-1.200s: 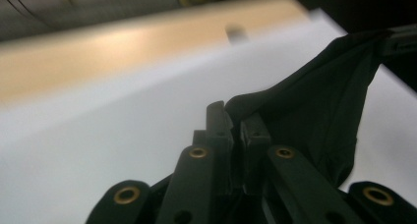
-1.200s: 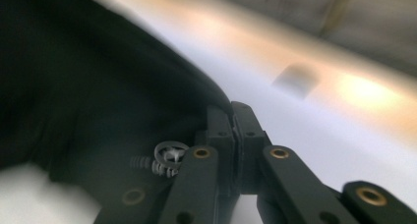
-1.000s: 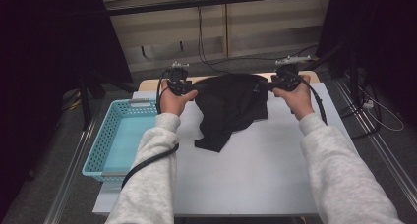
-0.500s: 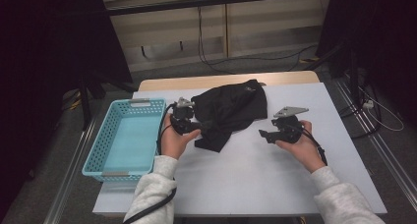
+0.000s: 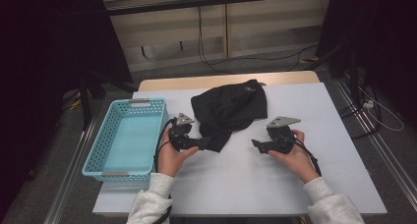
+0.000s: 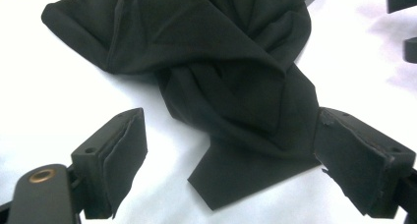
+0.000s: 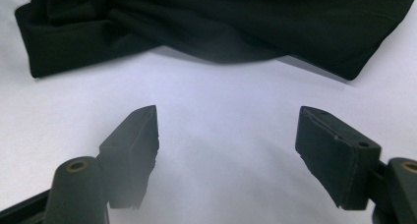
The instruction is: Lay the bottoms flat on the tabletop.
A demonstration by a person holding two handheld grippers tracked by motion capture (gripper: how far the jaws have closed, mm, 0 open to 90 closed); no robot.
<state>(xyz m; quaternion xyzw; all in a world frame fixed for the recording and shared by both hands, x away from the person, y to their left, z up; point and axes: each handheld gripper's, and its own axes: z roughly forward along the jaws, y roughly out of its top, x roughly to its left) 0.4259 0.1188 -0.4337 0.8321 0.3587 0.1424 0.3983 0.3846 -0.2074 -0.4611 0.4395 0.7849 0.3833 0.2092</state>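
White table (image 5: 305,184) under everything. Blue basket (image 5: 129,135) at my left edge. Black cloth (image 5: 228,108) crumpled at table's middle-far side, lower corner trailing toward me. My left gripper (image 5: 202,144) wide open, cloth corner between jaws, unpinched. My right gripper (image 5: 255,145) wide open over bare table, near cloth, apart.

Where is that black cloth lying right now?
In the high view the black cloth lies bunched on the far middle of the white table, right of the blue basket, its near corner between the left tool's open jaws.
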